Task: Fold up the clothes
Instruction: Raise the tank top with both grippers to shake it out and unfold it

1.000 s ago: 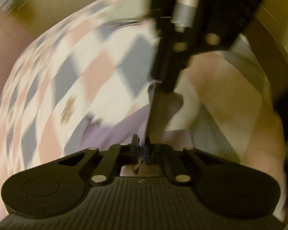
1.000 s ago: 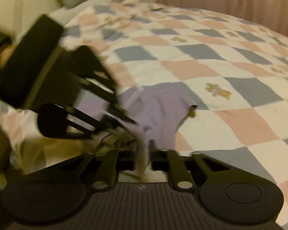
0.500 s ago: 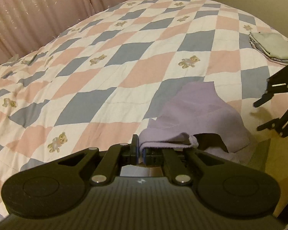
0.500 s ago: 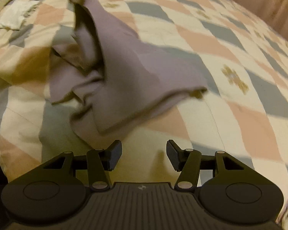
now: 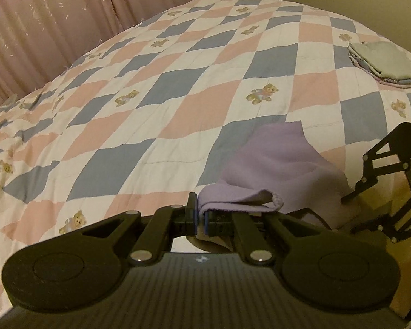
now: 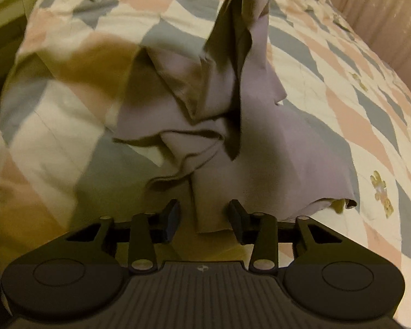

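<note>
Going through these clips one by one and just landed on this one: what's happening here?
A person with two handheld grippers is working on a lilac garment on a bed covered by a checked teddy-bear quilt. The left gripper is shut on a bunched edge of the garment, lifting it off the quilt near the bed's edge. The right gripper is open, with a hanging strip of the cloth between its fingers, not yet pinched. A stack of folded clothes sits at the far side of the bed.
</note>
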A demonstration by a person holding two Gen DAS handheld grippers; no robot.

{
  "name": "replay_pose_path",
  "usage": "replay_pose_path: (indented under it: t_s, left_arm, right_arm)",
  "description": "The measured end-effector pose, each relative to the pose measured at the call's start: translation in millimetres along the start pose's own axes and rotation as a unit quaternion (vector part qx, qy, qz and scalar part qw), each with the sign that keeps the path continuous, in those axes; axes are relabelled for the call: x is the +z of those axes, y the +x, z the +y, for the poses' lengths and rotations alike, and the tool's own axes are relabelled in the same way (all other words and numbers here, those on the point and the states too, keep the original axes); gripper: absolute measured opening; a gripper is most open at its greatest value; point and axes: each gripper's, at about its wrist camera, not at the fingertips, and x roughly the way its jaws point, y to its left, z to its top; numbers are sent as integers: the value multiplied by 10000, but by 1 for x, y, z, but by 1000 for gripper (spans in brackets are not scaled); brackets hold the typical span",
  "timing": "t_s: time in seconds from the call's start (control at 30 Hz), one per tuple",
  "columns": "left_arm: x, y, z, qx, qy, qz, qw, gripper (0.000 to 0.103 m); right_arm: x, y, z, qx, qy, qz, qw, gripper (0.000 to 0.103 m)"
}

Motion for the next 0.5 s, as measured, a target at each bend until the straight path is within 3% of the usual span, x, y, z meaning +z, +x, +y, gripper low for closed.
replay_pose_path:
  t_s: [0.03, 0.07, 0.1, 0.13, 0.3, 0.5]
  left_arm:
    - [-1, 1, 0, 5, 4, 5, 10000, 4]
    - [-2, 2, 0, 13, 4, 17, 10000, 4]
    - [-4, 3, 1, 23, -3, 37, 10000, 4]
    - [-5, 2, 1, 34, -34, 52, 10000, 4]
    - [-10, -17, 3, 106, -215, -28, 9997, 3]
    - [7, -66, 3, 247, -357, -656, 9969, 2]
  right_arm:
    - [-1, 2, 0, -43, -27, -7, 10000, 32]
    - [-2, 4, 0, -85, -55, -15, 9999, 22]
    - [-3, 6, 0, -127, -83, -22, 9999, 6]
    - [-3, 4, -2, -130, -29, -50, 9999, 1]
    - [2, -41, -24, -530, 550, -413, 9962, 0]
    - [6, -116, -62, -1440, 991, -874, 9807, 0]
